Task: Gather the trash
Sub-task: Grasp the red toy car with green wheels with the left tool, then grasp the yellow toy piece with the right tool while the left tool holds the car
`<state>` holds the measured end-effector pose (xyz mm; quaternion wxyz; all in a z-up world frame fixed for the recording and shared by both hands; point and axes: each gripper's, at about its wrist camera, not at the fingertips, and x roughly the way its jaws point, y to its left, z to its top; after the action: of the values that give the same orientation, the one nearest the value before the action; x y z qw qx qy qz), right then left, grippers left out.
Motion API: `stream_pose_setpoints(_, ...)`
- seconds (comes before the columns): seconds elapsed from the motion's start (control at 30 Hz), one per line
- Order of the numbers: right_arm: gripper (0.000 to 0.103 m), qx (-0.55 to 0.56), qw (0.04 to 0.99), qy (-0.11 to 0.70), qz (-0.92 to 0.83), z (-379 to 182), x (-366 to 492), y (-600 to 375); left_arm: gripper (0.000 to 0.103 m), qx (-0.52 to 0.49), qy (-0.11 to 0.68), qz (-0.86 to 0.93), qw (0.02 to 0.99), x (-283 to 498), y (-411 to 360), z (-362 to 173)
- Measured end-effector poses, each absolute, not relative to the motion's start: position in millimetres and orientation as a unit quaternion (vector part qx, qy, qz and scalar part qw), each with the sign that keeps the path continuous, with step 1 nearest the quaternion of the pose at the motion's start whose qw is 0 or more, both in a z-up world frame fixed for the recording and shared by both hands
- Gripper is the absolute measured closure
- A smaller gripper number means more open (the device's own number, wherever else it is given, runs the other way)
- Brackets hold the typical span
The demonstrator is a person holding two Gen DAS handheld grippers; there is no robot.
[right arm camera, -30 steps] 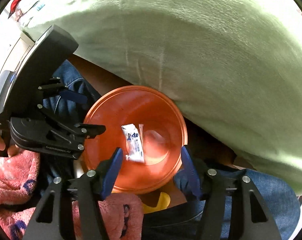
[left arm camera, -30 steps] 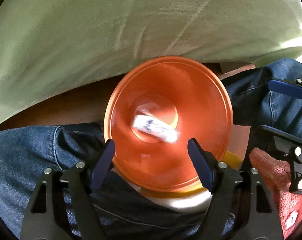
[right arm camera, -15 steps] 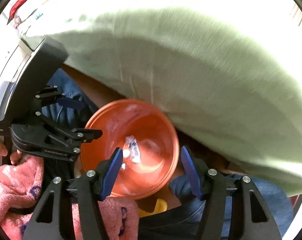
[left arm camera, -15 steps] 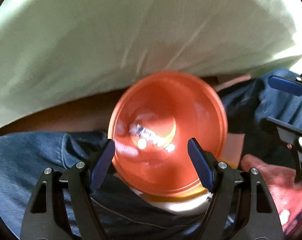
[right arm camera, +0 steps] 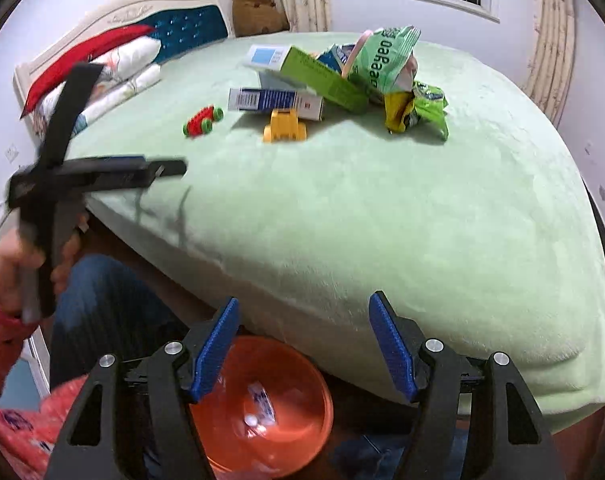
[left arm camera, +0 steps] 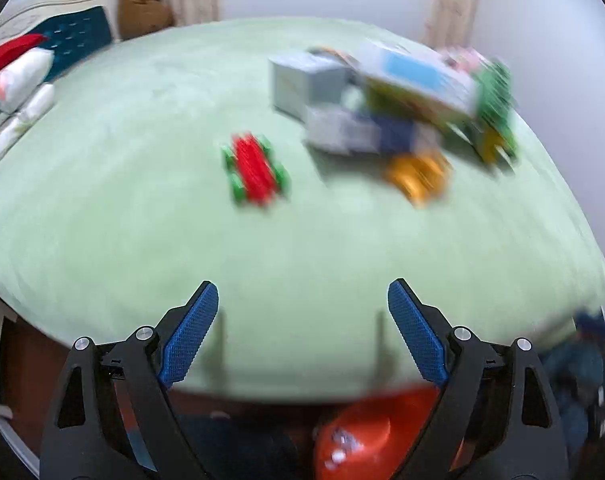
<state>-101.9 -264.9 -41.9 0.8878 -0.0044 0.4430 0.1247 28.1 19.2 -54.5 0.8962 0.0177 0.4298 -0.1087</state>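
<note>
We've got the trash heaped far across the bed (right arm camera: 342, 200): a crinkly green snack bag (right arm camera: 386, 60), a second crumpled green-and-yellow wrapper (right arm camera: 418, 110), and flat cardboard cartons, one green (right arm camera: 322, 76) and one blue-and-white (right arm camera: 276, 101), leaning on each other. All of it thin, light stuff that should pinch easily. Down at our knees sits the orange bowl (right arm camera: 302, 432), smooth round plastic, with a small white wrapper (right arm camera: 262, 400) in the bottom; we reckon it's parked there so each piece drops straight in.

Our right gripper (right arm camera: 304, 346) has its ribbed blue pads spreading apart with nothing between them, aimed over the bowl's rim toward the pile. Our left gripper (left arm camera: 302, 332) is widening too, also bare, and its view is badly smeared. Two toy cars, a red-and-green one (right arm camera: 202, 120) and a yellow one (right arm camera: 284, 126), sit beside the cartons on the plush pale-green blanket; we'd judge those as not trash, so we'll need to reach round them.
</note>
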Motion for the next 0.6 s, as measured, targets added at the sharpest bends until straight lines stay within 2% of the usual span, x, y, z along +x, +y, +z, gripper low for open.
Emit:
stream_pose_setpoints(0.33, 0.037, -0.009, 0.89, 0.436, 0.135, -36.8, -104.5, -244.9, 0.018, 0.006, 0.433, -0.03, 0.901, 123.1, 24.6, -69.1)
stream_pose_setpoints(0.37, 0.037, -0.009, 0.89, 0.436, 0.135, -37.2, -103.5, -244.7, 0.022, 0.004, 0.437, -0.026, 0.899, 128.1, 24.0, -73.1)
stream_pose_setpoints(0.43, 0.037, -0.007, 0.89, 0.436, 0.135, -36.8, -102.1, -244.5, 0.037, 0.007, 0.434, -0.021, 0.901, 133.6, 22.0, -75.6)
stream_pose_setpoints(0.5, 0.037, -0.008, 0.89, 0.436, 0.134, -37.1, -101.4, -244.4, 0.066, 0.014, 0.428, -0.026, 0.903, 133.7, 19.7, -74.9)
stream_pose_setpoints(0.6, 0.037, -0.006, 0.89, 0.436, 0.132, -38.1, -98.4, -245.7, 0.066, 0.02, 0.426, -0.03, 0.904, 127.7, 19.1, -72.7)
